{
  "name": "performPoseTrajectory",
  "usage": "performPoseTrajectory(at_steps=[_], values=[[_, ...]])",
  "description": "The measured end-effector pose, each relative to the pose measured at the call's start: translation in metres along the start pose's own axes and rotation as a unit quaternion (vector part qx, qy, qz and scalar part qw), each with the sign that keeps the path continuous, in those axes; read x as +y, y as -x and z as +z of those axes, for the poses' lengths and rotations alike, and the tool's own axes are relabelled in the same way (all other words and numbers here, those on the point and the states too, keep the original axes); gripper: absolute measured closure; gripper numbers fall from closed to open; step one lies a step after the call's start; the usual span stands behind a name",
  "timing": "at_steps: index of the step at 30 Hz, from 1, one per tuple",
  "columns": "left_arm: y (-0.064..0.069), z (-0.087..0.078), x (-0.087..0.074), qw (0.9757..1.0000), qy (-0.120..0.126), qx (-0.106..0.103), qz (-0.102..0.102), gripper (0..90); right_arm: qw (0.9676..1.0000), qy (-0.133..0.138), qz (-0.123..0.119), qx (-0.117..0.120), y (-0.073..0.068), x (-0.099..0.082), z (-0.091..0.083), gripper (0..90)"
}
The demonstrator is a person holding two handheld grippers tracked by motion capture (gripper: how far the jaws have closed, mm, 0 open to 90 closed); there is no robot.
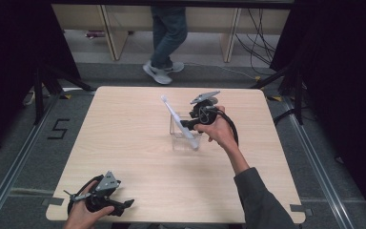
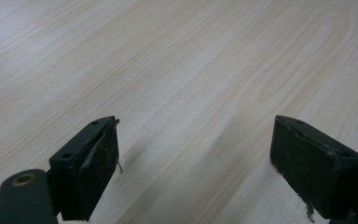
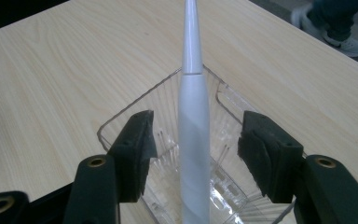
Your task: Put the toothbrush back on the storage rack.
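Right gripper view has the toothbrush (image 3: 193, 140) standing between two black jaws that are spread apart, a gap on each side, neither pad touching it; so the right gripper (image 3: 193, 147) is wide and holds nothing. The brush leans in a clear box (image 3: 121, 122) near the middle of the table (image 3: 51, 84), its lower end down inside the box and its neck resting against the rim. High view shows the same: the right gripper (image 1: 190, 125) is at the box (image 1: 176, 130) and the brush (image 1: 178, 121) slants up and away toward the far left. My guess is that the risk lies in this lean. If the jaws close off-centre, one pad would reach the smooth round handle first and push it sideways, so it could slide along the rim or tip out. The box looks light and could shift or tilt if a jaw knocks its wall. The brush is white, slim, smooth-bodied, thicker below and tapering to a thin neck, with a small head at the top; it looks like an electric one, glossy and likely slippery. Left gripper (image 1: 124, 204) rests at the near left table edge, jaws wide over bare wood.
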State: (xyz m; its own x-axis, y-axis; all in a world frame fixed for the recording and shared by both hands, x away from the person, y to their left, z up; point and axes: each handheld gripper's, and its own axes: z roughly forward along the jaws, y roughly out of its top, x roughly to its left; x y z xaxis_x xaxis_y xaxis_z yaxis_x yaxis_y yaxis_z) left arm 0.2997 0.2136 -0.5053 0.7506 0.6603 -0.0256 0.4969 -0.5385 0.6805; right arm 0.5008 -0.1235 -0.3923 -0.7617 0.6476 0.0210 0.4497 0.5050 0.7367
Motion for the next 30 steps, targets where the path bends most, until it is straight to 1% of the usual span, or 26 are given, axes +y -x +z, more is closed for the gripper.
performPoseTrajectory(at_steps=[1,2,3,4,5,6,7,8,11,12,13,14,16,19,23,24,26,27,28,30], values=[[0.000,0.000,0.000,1.0000,0.000,0.000,0.000,15.1,1.0000,0.000,0.000,0.000,0.000,0.000,0.000,43.6],[0.000,0.000,0.000,1.0000,0.000,0.000,0.000,15.1,0.9999,0.011,0.006,0.002,-0.001,-0.001,0.000,42.8],[0.000,0.000,0.000,1.0000,0.000,0.000,0.000,15.1,0.9999,0.012,0.004,0.005,0.000,-0.002,-0.004,42.1],[0.000,0.000,0.000,1.0000,0.000,0.000,0.000,15.1,0.9999,0.007,0.008,0.007,-0.001,-0.002,-0.007,41.7],[0.000,0.000,0.000,1.0000,0.000,0.000,0.000,15.1,0.9999,0.007,0.008,0.007,-0.001,-0.002,-0.007,41.7],[0.000,0.000,0.000,1.0000,-0.001,0.001,0.001,15.1,0.9998,0.017,0.008,0.005,-0.002,-0.002,-0.010,41.1],[0.000,0.000,0.000,1.0000,-0.001,0.000,0.001,15.1,0.9998,0.018,0.000,0.004,-0.001,-0.002,-0.012,40.8],[0.000,0.000,0.000,1.0000,0.000,0.000,0.000,15.1,0.9997,0.023,0.003,0.007,-0.002,-0.003,-0.012,40.5],[0.000,0.000,0.000,1.0000,0.000,0.000,0.000,15.1,0.9998,0.019,0.003,0.008,-0.004,-0.004,-0.017,39.9],[0.000,0.000,0.000,1.0000,0.000,0.000,0.000,15.1,0.9996,0.026,-0.005,0.004,-0.003,-0.005,-0.018,39.7],[0.000,0.000,0.000,1.0000,0.000,0.000,0.000,15.1,0.9996,0.026,-0.005,0.004,-0.003,-0.005,-0.018,39.7],[0.000,0.000,0.000,1.0000,0.000,0.001,0.000,15.1,0.9997,0.024,0.004,0.005,-0.005,-0.006,-0.021,39.4],[0.000,0.000,0.000,1.0000,0.000,0.001,0.000,15.1,0.9996,0.025,0.005,0.009,-0.006,-0.006,-0.023,39.3],[0.000,0.000,0.000,1.0000,0.000,0.001,0.000,15.1,0.9995,0.031,-0.001,0.005,-0.006,-0.008,-0.028,38.4],[0.000,0.000,0.000,1.0000,0.000,0.001,0.000,15.1,0.9993,0.038,0.003,0.006,-0.006,-0.013,-0.034,37.1],[0.000,0.000,0.000,1.0000,0.000,0.001,0.000,15.1,0.9992,0.039,0.004,0.001,-0.006,-0.014,-0.035,36.6],[0.000,0.000,0.000,1.0000,-0.001,0.001,0.000,15.1,0.9992,0.041,0.001,0.002,-0.005,-0.014,-0.036,36.5],[0.000,0.000,0.000,1.0000,-0.001,0.001,0.000,15.1,0.9993,0.039,0.002,0.002,-0.004,-0.016,-0.039,36.4],[0.000,0.000,0.000,1.0000,-0.001,0.001,0.000,15.1,0.9992,0.038,0.008,0.002,-0.005,-0.017,-0.041,36.2],[0.000,0.000,0.000,1.0000,-0.001,0.001,0.000,15.1,0.9992,0.040,0.007,0.002,-0.005,-0.018,-0.043,36.1]])
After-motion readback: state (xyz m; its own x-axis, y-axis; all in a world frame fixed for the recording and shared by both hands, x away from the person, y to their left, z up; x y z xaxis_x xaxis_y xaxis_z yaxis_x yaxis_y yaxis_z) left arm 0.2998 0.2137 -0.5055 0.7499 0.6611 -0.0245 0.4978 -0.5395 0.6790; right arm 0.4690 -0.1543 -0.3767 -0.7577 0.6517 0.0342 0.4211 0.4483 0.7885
